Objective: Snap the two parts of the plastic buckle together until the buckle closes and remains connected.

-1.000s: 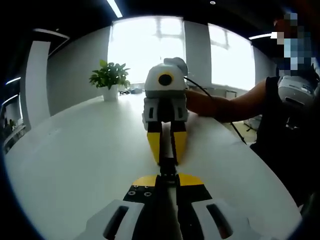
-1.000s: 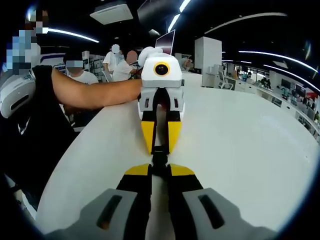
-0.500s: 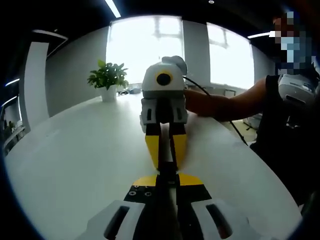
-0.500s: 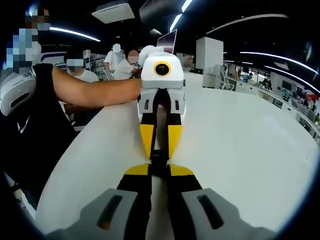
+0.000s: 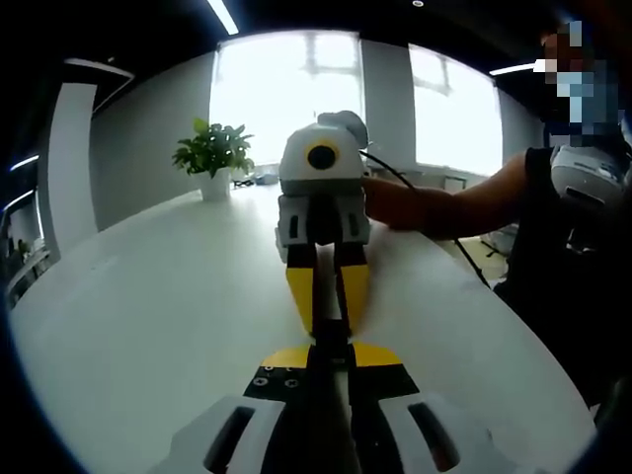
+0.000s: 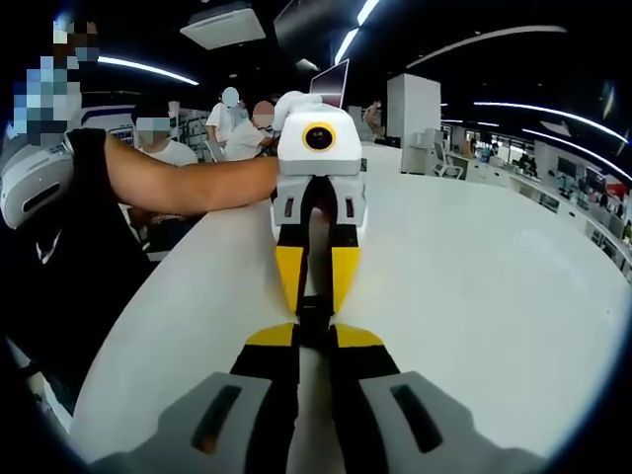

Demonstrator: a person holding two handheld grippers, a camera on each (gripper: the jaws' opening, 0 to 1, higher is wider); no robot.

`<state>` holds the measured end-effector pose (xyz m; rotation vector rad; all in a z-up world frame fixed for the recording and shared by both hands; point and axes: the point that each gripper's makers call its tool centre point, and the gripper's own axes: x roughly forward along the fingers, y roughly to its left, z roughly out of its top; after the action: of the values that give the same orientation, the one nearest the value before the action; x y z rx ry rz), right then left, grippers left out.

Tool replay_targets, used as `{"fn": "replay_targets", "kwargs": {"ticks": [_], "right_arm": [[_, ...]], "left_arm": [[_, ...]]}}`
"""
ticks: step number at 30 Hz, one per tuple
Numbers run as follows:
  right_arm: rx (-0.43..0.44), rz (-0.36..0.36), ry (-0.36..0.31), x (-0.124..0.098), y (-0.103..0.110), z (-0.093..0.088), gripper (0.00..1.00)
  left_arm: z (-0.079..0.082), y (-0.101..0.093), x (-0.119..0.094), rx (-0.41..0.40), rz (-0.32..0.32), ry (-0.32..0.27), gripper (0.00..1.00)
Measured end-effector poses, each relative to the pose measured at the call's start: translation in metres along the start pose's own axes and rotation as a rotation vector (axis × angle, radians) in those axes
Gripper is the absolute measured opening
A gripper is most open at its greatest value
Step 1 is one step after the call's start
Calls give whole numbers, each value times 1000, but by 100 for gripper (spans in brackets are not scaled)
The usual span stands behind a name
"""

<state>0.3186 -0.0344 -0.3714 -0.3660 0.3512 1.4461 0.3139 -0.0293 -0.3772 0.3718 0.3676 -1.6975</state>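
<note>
A small black plastic buckle is pinched between two yellow-tipped grippers that meet nose to nose above the white table. My left gripper rises from the bottom of the left gripper view, shut on the near end of the buckle. Facing it, my right gripper is shut on the far end. In the right gripper view the buckle sits between my right gripper and the oncoming left gripper. The fingers hide the seam between the two buckle parts.
A potted plant stands at the far end of the table. A person's arm reaches in behind the right gripper, with a black cable trailing. Several people stand beyond the table edge.
The two grippers have drawn a little closer together along their shared line, with the buckle still held between them.
</note>
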Motion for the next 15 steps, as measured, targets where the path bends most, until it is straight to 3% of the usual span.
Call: {"fn": "replay_targets", "kwargs": {"ticks": [7, 13, 15], "right_arm": [[4, 3, -16, -2, -2, 5, 9], [9, 3, -53, -5, -2, 13, 9], [13, 3, -68, -6, -2, 17, 9]], "left_arm": [[2, 1, -1, 7, 6, 20, 10], [11, 1, -9, 5, 6, -15, 11], [15, 0, -9, 18, 15, -30, 17]]}}
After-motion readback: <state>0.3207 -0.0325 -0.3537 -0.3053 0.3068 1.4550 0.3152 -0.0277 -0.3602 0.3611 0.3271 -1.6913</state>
